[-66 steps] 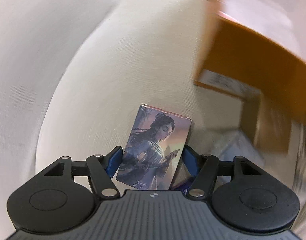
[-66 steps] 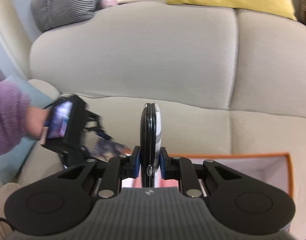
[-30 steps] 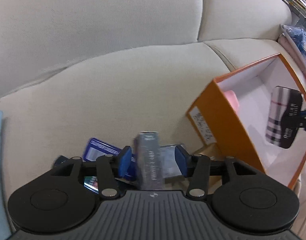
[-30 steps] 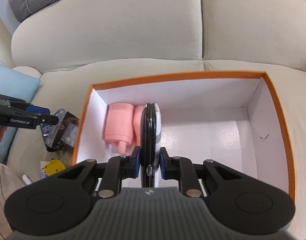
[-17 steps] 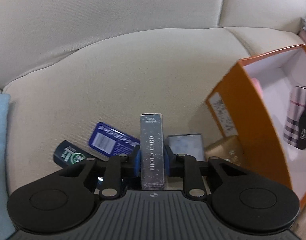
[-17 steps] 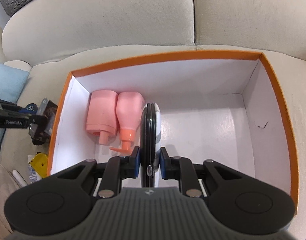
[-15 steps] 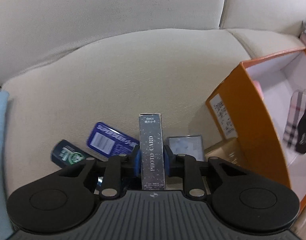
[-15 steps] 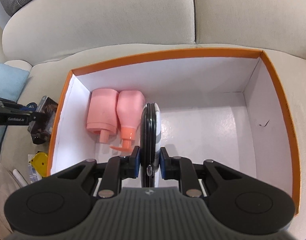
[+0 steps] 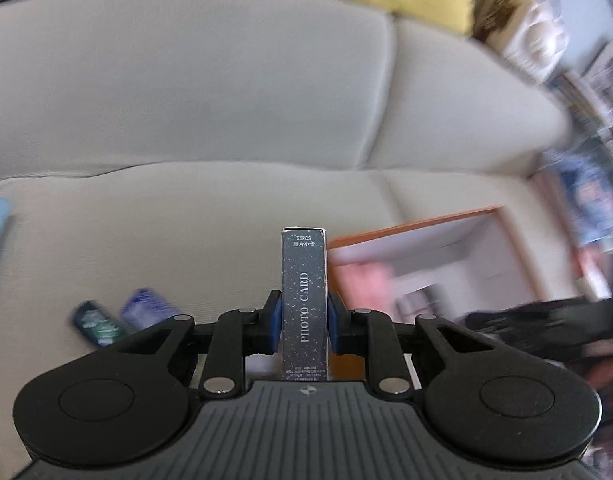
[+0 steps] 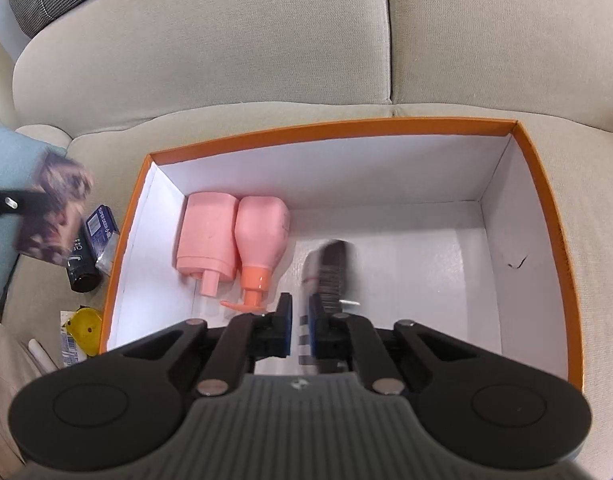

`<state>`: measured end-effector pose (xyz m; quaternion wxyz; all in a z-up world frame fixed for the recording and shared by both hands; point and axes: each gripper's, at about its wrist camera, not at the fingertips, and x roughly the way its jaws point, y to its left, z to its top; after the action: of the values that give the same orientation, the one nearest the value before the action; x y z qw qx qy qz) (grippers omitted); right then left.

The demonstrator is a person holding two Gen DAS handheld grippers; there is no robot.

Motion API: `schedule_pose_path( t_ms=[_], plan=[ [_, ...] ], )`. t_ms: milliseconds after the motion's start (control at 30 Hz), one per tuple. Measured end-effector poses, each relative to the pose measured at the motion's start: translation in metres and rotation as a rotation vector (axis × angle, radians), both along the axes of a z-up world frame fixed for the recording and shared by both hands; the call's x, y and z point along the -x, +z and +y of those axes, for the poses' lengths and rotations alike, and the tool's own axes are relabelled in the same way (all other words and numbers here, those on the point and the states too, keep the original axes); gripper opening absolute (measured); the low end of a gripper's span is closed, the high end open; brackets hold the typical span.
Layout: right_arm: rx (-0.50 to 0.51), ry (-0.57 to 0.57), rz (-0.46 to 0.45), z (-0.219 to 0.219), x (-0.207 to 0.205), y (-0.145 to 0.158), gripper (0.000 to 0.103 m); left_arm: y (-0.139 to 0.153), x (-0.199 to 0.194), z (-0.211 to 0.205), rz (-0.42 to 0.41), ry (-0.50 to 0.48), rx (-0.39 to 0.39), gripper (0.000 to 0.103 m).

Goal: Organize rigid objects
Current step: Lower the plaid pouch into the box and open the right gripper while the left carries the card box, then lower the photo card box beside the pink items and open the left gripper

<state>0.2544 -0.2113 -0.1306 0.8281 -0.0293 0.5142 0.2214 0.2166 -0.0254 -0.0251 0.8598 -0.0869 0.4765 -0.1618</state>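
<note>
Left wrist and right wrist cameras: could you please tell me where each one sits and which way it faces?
Left wrist: sits on the left gripper and looks forward and down over the sofa towards the orange box. Its own fingers show, and the jaws have just been closing on the photo card box.
Right wrist: sits on the right gripper and looks steeply down into the orange box at the pink bottles. Its own fingers show, shut on the plaid case.
Shared: the orange box, the pink bottles, the sofa and the photo card box.
</note>
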Motion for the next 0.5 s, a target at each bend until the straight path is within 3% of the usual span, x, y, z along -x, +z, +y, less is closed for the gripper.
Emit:
schedule_pose_path(
  t_ms=[100, 233, 300, 500],
  plan=[
    [0.025, 0.003, -0.012, 0.000, 0.000, -0.005, 0.020, 0.007, 0.001, -0.022, 0.005, -0.037, 0.067, 0.025],
    [0.067, 0.053, 0.004, -0.001, 0.002, -0.014, 0.024, -0.005, -0.006, -0.057, 0.053, -0.069, 0.111, 0.025],
    [0.108, 0.087, 0.014, -0.001, 0.001, -0.021, 0.045, -0.020, -0.011, -0.072, 0.092, -0.076, 0.129, 0.025],
    [0.236, 0.205, 0.068, -0.001, -0.010, -0.047, 0.065, -0.063, -0.029, -0.103, 0.220, -0.035, 0.120, 0.025]
  ],
)
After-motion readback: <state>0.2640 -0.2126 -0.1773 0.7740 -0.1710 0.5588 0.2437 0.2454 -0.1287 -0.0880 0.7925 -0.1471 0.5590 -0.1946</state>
